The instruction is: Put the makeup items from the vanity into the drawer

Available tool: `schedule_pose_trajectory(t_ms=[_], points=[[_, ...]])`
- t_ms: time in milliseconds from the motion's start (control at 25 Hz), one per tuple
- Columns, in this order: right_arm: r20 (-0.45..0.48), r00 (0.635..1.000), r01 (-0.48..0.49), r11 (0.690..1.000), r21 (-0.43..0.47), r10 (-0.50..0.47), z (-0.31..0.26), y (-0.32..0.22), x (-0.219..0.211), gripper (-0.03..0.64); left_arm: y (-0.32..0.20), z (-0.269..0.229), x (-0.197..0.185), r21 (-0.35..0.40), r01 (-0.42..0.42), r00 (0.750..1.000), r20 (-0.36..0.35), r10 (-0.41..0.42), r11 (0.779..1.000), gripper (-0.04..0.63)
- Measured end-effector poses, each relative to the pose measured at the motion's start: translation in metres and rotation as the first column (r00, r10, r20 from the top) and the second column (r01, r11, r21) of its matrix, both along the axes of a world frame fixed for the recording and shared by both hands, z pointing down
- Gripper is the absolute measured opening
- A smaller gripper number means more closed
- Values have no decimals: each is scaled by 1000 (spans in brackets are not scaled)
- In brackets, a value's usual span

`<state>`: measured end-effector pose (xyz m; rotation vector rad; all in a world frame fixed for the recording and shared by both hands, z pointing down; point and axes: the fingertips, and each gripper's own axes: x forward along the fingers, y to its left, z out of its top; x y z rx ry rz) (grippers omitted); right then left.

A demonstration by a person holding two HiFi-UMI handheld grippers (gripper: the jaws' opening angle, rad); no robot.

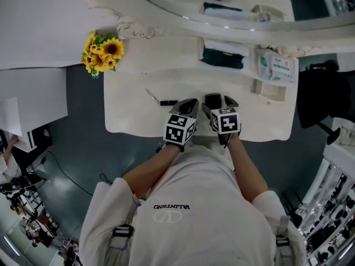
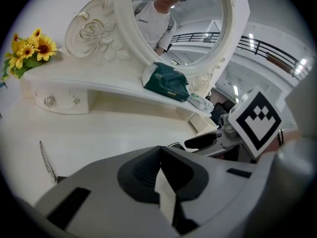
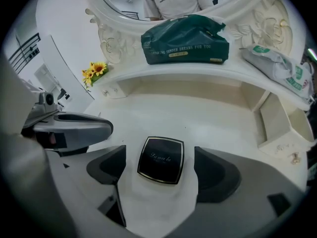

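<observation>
Straddling black compact (image 3: 161, 160) on near vanity top (image 3: 198, 118) | right gripper (image 1: 221, 103) jaws wide, untouching | centre, lower, then close squarely across its sides | left gripper (image 2: 159, 155) closed, empty

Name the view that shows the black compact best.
Right gripper view: the black compact lies whole and flat on the vanity, between the right gripper's open jaws. Head view shows it as a small dark patch; left gripper view, at most an edge.
</observation>
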<state>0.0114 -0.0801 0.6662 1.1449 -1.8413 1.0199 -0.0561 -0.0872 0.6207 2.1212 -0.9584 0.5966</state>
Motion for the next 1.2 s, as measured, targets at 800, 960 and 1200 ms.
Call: schedule_pose_trajectory(t_ms=[800,960,1200], points=[[-68,997,23,999,-38,-26,17,0,-10,440,-7,6,-7,3,-13,1000,16,13,1000,0],[-79,996,23,999,-43,-26,18,-1,-10,439,-8,7,-12,3,-8,1000,17,8,1000,0],[-119,993,9,999,-52,-15,21,0,-9,437,-9,8,-13,-5,-11,1000,14,11,1000,0]])
